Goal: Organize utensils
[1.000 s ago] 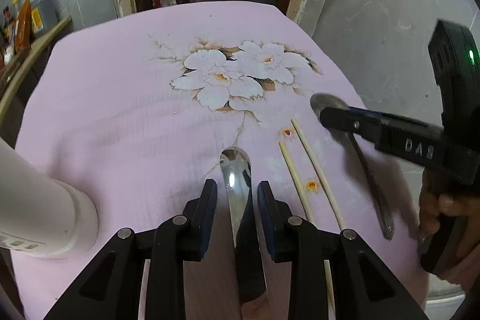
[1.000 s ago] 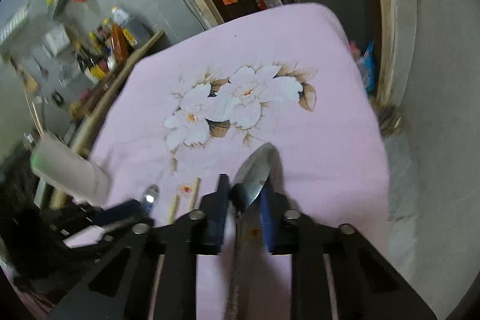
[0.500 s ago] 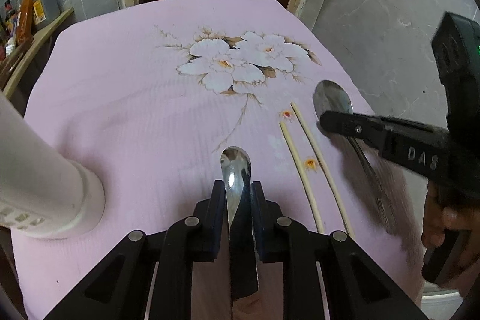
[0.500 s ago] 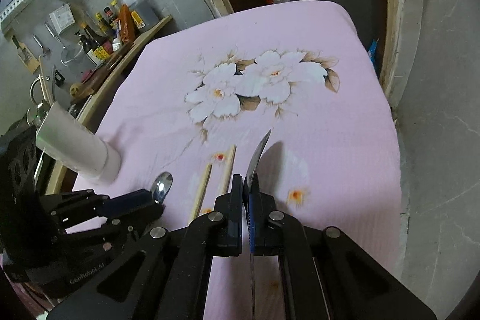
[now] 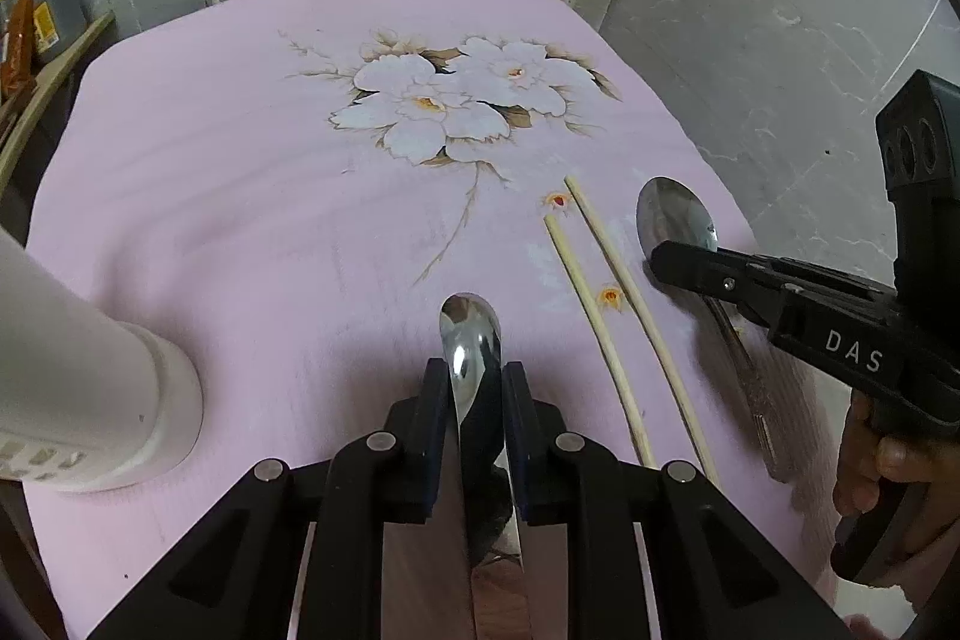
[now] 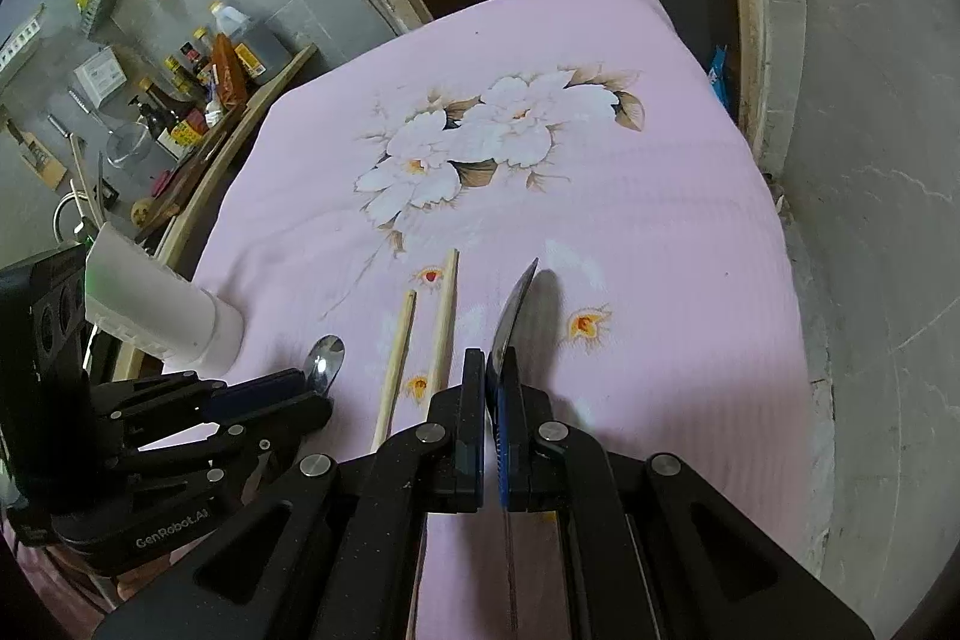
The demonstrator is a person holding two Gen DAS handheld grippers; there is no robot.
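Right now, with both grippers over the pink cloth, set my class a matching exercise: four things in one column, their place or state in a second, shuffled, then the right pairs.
Things
1. left spoon
2. right spoon
3. chopsticks
4. white cylinder

Places or states
A. lying loose between the two spoons
B. clamped in the right gripper, turned on edge
C. lying on its side at the cloth's left edge
D. clamped in the left gripper

Pairs: 1-D, 2-B, 3-A, 4-C
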